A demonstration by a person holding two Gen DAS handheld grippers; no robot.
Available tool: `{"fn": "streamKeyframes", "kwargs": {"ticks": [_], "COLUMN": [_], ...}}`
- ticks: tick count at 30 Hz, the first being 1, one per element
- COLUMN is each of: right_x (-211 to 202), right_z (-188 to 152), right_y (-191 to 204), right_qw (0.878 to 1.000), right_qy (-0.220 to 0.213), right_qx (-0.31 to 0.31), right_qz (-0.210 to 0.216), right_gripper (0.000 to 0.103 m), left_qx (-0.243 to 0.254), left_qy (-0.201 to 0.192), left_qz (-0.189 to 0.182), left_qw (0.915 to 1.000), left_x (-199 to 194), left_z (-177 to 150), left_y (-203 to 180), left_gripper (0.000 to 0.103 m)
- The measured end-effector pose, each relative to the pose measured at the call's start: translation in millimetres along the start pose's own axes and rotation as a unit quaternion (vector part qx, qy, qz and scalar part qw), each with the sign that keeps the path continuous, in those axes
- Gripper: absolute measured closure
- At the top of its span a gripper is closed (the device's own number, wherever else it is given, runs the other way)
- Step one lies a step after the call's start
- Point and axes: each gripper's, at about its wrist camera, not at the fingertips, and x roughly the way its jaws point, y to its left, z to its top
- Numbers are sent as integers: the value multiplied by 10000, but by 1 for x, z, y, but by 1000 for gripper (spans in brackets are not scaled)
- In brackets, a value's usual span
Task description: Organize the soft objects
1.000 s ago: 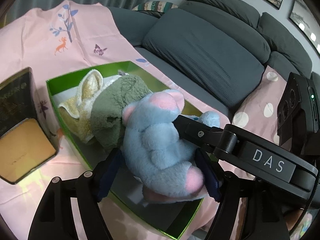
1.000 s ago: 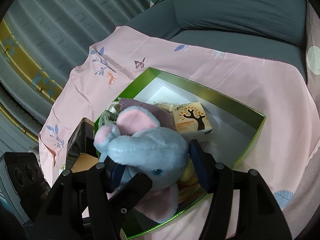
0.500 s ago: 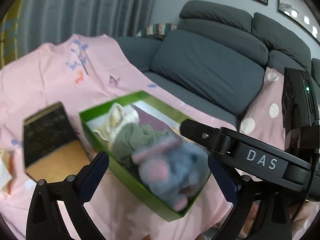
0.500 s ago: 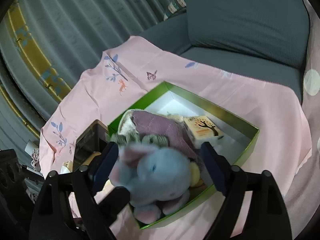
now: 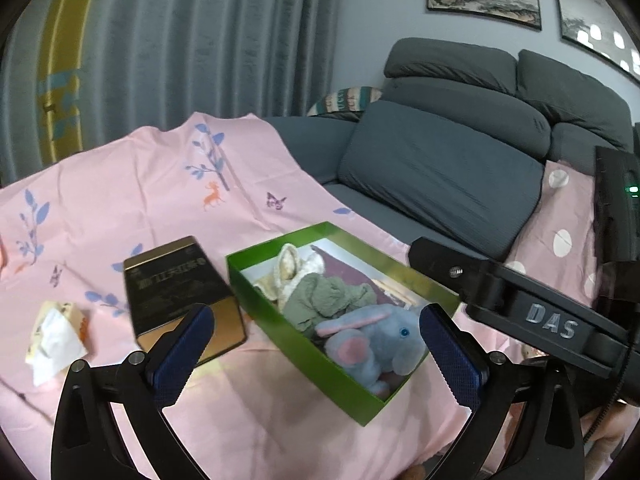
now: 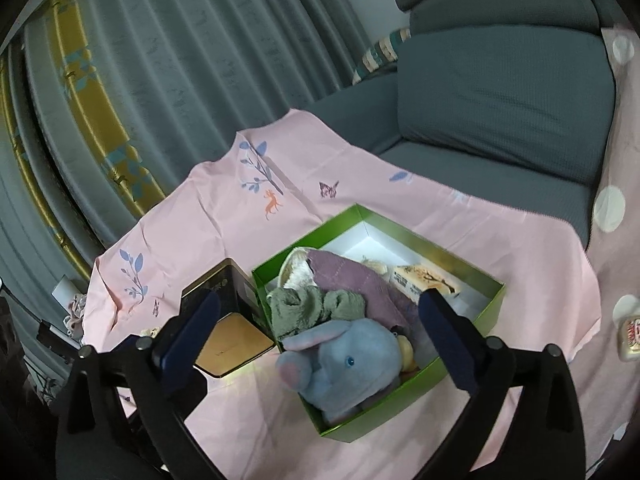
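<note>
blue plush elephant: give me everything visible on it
The elephant is a fuzzy light-blue plush with pink inner ears and foot pads and a small blue bead eye. It lies on its side at the near end of the green box, inside the walls, pressed against a green cloth behind it. Neither the left gripper nor the right gripper touches it; both are open above it.

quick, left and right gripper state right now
Left gripper: open, holding nothing.
Right gripper: open, empty; the plush elephant lies in the green box.
</note>
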Motion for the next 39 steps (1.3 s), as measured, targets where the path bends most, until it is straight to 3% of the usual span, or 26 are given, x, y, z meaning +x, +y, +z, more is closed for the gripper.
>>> {"fn": "streamKeyframes", "kwargs": {"ticks": [15,28,39], "right_x": [-22,-25,-27], "right_z": [-6,-10,-12], "right_y": [12,17,19], "right_qw": [9974,9957,9939], "right_qy": [-184,-126,-126], "right_qx": [-332,-373,-423], "right_qz": [-609,-839,-1012], "right_gripper": [1,1,1], "left_qx": [-109,-151,-115], "left_qy": [103,41,23], "left_qz": [-120,-281,-210], "left_qw": [9998,9995,9997], "left_x": [-7,-11,-14], "left_z": [-9,-9,-8], "left_y": [3,6,3], "left_gripper": [1,1,1]}}
